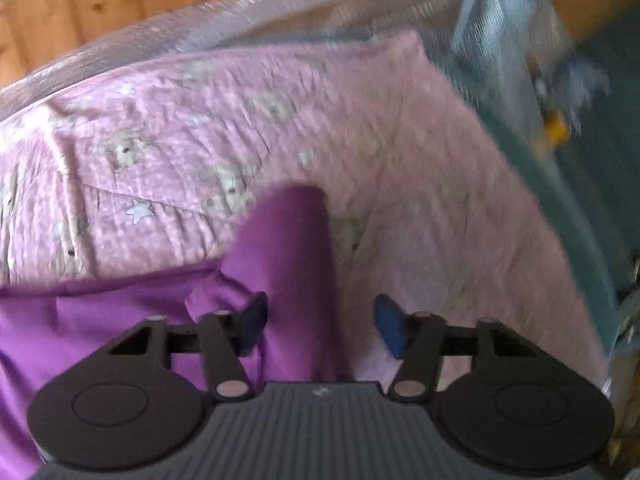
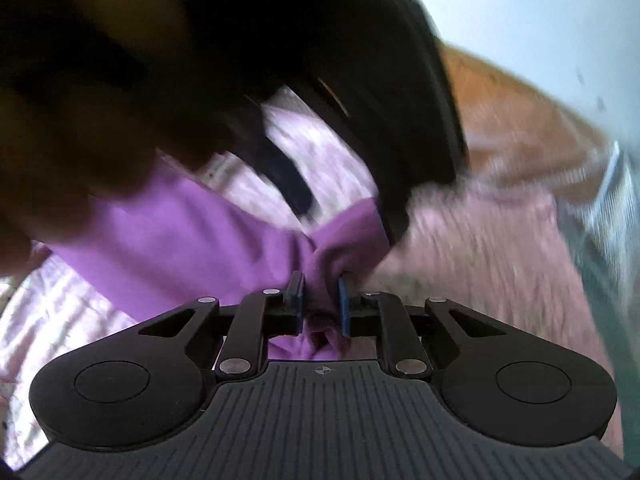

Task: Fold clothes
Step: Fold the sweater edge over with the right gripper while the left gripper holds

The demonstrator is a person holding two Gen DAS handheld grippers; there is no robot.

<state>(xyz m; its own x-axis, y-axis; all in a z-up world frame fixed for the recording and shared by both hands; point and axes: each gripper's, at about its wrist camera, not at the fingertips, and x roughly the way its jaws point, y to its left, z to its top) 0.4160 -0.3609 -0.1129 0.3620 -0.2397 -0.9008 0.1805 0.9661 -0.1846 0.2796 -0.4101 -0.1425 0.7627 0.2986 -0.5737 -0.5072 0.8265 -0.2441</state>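
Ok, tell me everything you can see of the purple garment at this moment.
The purple garment is plain, smooth, thin-looking fabric with no print visible. It lies rumpled on a pink bedcover printed with stars and bears. The right gripper is shut on a bunched fold of it. In the left wrist view a strip of it runs up between the left gripper pads, which stand apart; contact with the left-hand pad is unclear. Its full shape is out of view.
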